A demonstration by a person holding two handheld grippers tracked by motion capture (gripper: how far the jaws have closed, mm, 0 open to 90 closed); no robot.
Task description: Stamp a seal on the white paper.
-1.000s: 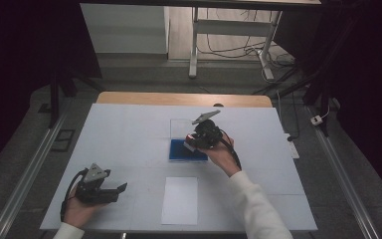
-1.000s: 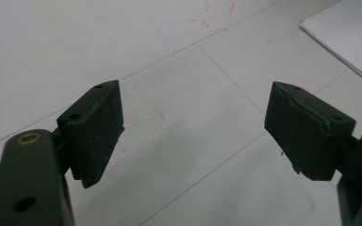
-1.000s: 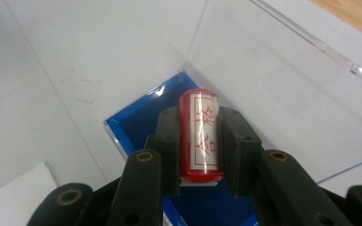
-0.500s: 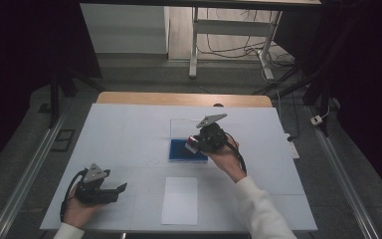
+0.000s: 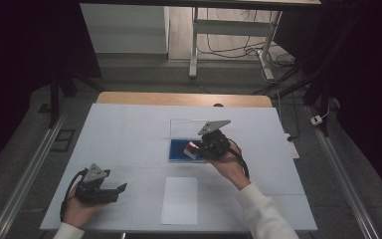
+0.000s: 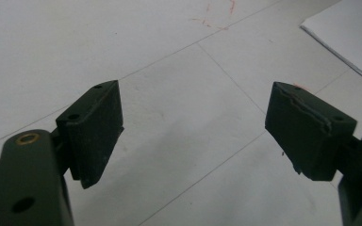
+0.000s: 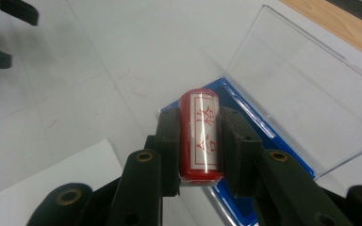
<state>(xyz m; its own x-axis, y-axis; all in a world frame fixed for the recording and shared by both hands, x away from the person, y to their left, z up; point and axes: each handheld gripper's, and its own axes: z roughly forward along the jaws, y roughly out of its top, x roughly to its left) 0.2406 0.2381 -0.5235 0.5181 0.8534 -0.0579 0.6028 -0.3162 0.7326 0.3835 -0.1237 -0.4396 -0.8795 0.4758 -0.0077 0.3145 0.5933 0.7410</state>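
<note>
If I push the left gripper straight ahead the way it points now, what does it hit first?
Probably nothing soon. The left gripper, jaws open, points right over the bare white table. The sheet of paper looks first in that line, though depth is hard to judge.

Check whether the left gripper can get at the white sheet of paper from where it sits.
Probably yes: the left gripper is open, and bare table lies between it and the white sheet.

On the surface [image 5: 129, 129], the open case [image 5: 179, 149] lies at centre, the paper sheet [image 5: 180, 200] nearer the person, the stamp [image 5: 191, 148] above the case's right part.
</note>
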